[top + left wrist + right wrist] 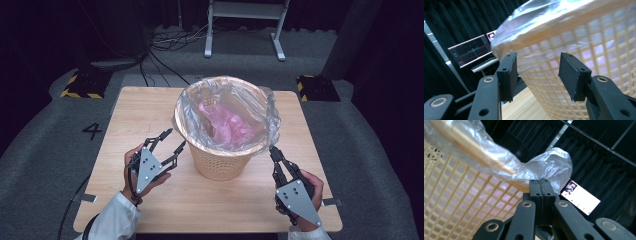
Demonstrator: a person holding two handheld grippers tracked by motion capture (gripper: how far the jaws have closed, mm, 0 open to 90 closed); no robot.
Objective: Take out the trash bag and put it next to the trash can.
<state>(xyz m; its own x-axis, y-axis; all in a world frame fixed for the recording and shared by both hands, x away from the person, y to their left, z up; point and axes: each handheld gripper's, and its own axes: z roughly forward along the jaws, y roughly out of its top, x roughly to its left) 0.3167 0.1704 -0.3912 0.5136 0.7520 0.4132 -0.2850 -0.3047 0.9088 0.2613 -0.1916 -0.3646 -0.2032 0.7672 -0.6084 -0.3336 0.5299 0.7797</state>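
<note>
A beige lattice basket [220, 165] stands on the wooden table [140, 110], lined with a clear plastic bag [226, 87] folded over its rim. Something pink [227, 125] lies inside. My left gripper [177, 138] is just left of the basket, open, with nothing between its pads. In the left gripper view the left gripper [537, 72] frames the basket wall [611, 50] and the bag's overhang [536, 22] beyond the pads. My right gripper [272, 149] is at the basket's right side below the rim. In the right gripper view the right gripper [540, 181] is shut, with the bag's hanging edge [554, 162] at its tips.
Grey carpet surrounds the table. A white stand [245, 25] and loose cables [170, 40] lie on the floor behind, with yellow-and-black striped blocks [82, 85] at the far corners. A lit screen [580, 196] glows in the dark background.
</note>
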